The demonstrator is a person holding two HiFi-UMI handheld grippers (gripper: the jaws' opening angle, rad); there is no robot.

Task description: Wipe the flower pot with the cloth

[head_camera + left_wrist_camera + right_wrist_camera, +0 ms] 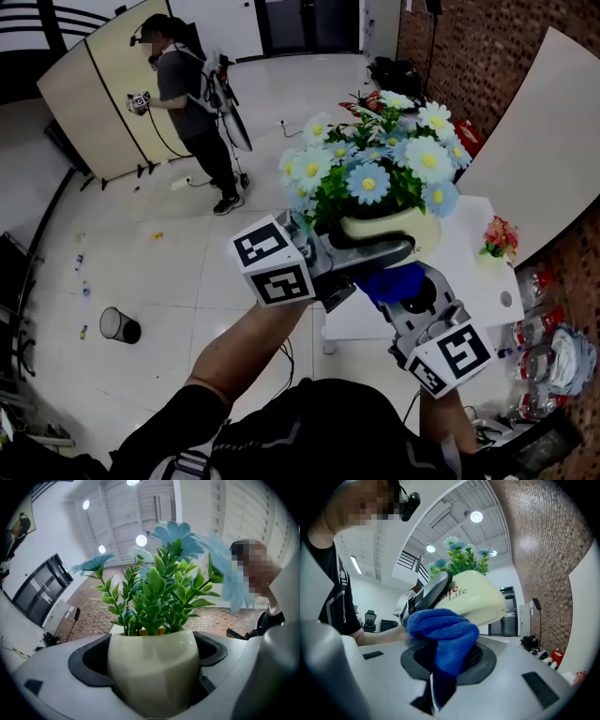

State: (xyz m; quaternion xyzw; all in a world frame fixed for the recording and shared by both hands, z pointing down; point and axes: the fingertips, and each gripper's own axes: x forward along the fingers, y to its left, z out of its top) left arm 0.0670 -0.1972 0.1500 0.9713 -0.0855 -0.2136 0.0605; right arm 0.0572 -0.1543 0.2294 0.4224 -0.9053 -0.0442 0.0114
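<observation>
A cream flower pot with green leaves and pale blue daisies is lifted above the floor. My left gripper is shut on the pot; in the left gripper view the pot sits between the two dark jaws. My right gripper is shut on a bunched blue cloth, just under the pot. In the right gripper view the blue cloth presses against the underside of the tilted pot, which bears red lettering.
A white table stands beneath the pot, with a small red flower bunch on it. A person stands far off on the tiled floor. A wire bin is at lower left. Brick wall at right.
</observation>
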